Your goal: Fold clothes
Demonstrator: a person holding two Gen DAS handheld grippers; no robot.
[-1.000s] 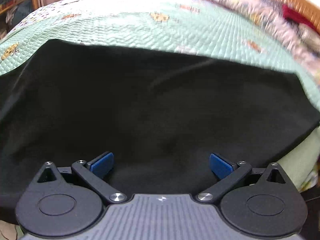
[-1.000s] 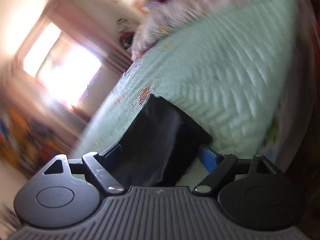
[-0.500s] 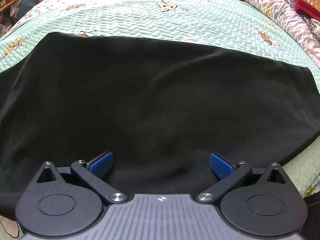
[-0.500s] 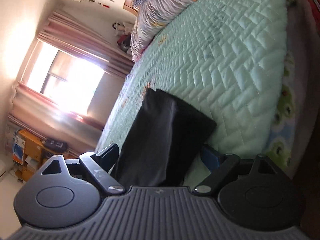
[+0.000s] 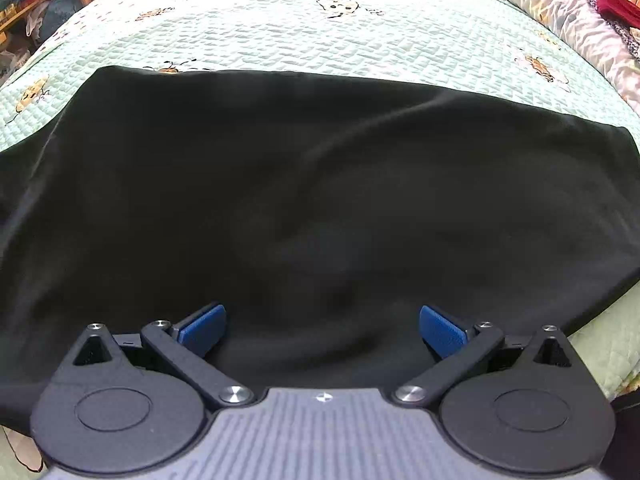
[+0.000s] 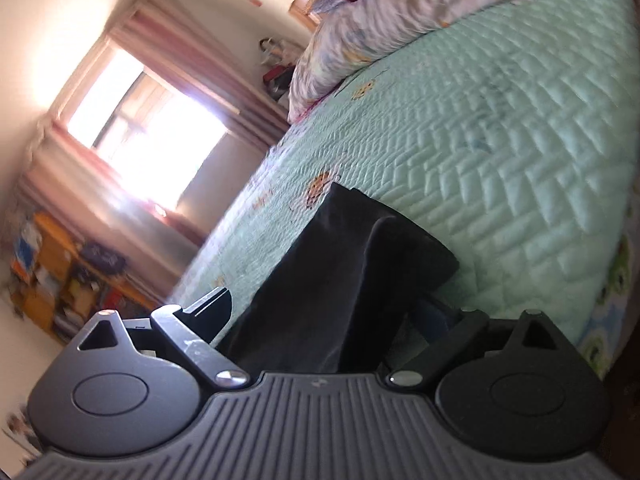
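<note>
A black garment (image 5: 320, 184) lies spread flat across the mint quilted bedspread (image 5: 360, 40), and it fills most of the left wrist view. My left gripper (image 5: 322, 320) hovers over its near edge, open, with both blue pads (image 5: 204, 326) wide apart and nothing between them. In the right wrist view the same garment (image 6: 360, 256) shows end-on as a folded dark slab on the bedspread (image 6: 500, 140). My right gripper (image 6: 324, 308) straddles that end with its jaws opening. The cloth lies between the fingers, and the right pad is partly hidden behind it.
A patterned duvet (image 5: 560, 8) and a red cloth (image 5: 616, 0) lie at the head of the bed. The bed's side edge (image 6: 612, 280) runs close on the right. A bright window with curtains (image 6: 148, 136) and cluttered shelves (image 6: 52, 268) stand beyond the bed.
The right gripper's fingers have spread wider around the garment's end, and it has come a little lower and closer. The left view has steadied from blur, with its gripper still wide.
</note>
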